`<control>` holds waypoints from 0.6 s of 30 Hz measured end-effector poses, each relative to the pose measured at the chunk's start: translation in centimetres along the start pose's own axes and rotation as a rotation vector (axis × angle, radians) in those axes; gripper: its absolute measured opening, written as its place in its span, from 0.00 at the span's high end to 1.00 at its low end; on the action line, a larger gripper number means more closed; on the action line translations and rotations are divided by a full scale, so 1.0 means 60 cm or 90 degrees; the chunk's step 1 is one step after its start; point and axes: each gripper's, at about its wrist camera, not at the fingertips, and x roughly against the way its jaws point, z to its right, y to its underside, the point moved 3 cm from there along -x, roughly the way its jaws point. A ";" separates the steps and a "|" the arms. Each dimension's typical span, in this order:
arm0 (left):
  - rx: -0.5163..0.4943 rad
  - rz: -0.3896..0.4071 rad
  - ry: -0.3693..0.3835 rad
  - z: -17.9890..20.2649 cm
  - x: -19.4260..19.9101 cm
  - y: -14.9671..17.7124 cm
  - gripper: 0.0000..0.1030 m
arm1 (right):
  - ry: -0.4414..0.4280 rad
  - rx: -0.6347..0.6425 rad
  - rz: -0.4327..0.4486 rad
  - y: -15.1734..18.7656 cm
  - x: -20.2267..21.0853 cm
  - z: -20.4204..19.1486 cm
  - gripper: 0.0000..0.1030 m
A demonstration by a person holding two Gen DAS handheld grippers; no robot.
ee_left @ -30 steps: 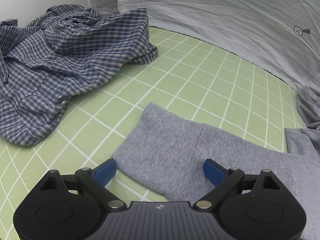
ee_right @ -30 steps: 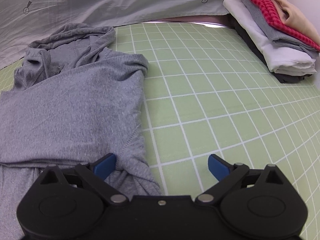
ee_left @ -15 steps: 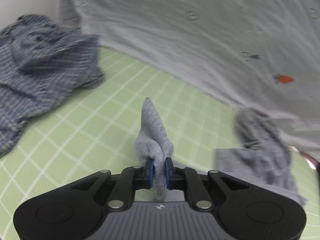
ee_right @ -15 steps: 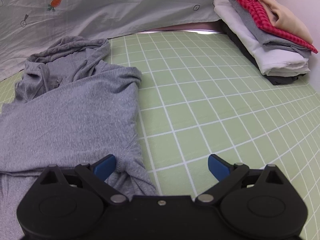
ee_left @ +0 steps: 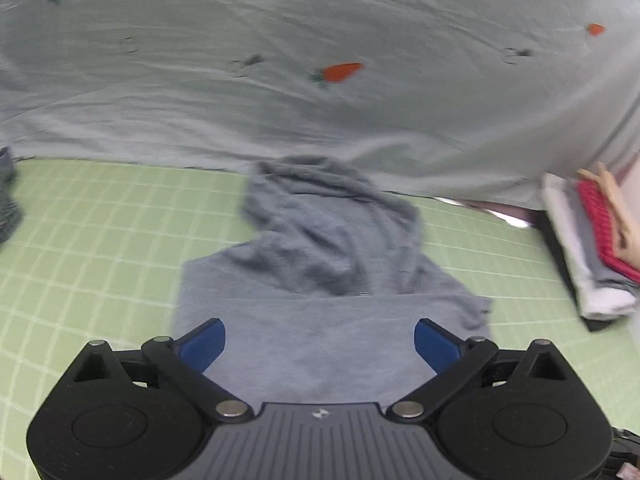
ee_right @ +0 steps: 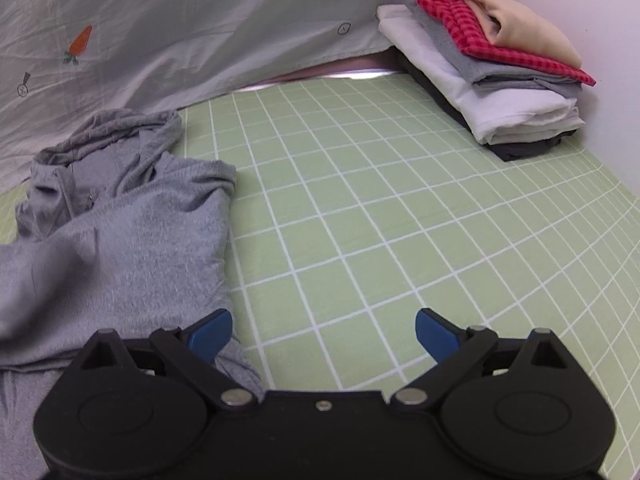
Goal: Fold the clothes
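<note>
A grey hoodie (ee_left: 320,312) lies on the green checked sheet (ee_left: 80,240), its hood bunched toward the back, a sleeve folded across its body. My left gripper (ee_left: 318,340) is open and empty right over the hoodie's body. In the right wrist view the hoodie (ee_right: 132,232) lies at the left. My right gripper (ee_right: 324,332) is open and empty, its left finger at the hoodie's right edge, its right finger over bare sheet.
A stack of folded clothes (ee_right: 488,76) stands at the back right by the wall; it also shows in the left wrist view (ee_left: 592,248). A pale grey carrot-print cover (ee_left: 320,60) runs along the back. A blue checked shirt's edge (ee_left: 8,196) shows far left.
My left gripper shut on the grey sleeve, carried it across onto the hoodie's body, and has let go; it is open now. The right gripper stayed open, shifting slightly.
</note>
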 end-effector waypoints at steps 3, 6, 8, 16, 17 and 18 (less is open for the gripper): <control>0.034 -0.038 -0.075 -0.054 -0.014 0.006 0.03 | -0.012 0.011 0.012 -0.012 0.000 -0.018 0.04; 0.049 -0.083 -0.142 -0.104 -0.029 0.019 0.03 | -0.045 0.034 0.014 -0.026 -0.005 -0.061 0.04; 0.059 -0.107 -0.173 -0.127 -0.036 0.033 0.03 | -0.069 0.053 0.015 -0.035 -0.009 -0.093 0.04; 0.079 -0.150 -0.170 -0.154 -0.056 0.065 0.03 | -0.190 0.146 -0.006 -0.046 -0.018 -0.231 0.21; 0.076 -0.152 -0.168 -0.153 -0.059 0.066 0.02 | -0.199 0.153 -0.012 -0.044 -0.021 -0.243 0.25; 0.074 -0.153 -0.167 -0.151 -0.061 0.067 0.02 | -0.207 0.157 -0.020 -0.042 -0.025 -0.252 0.27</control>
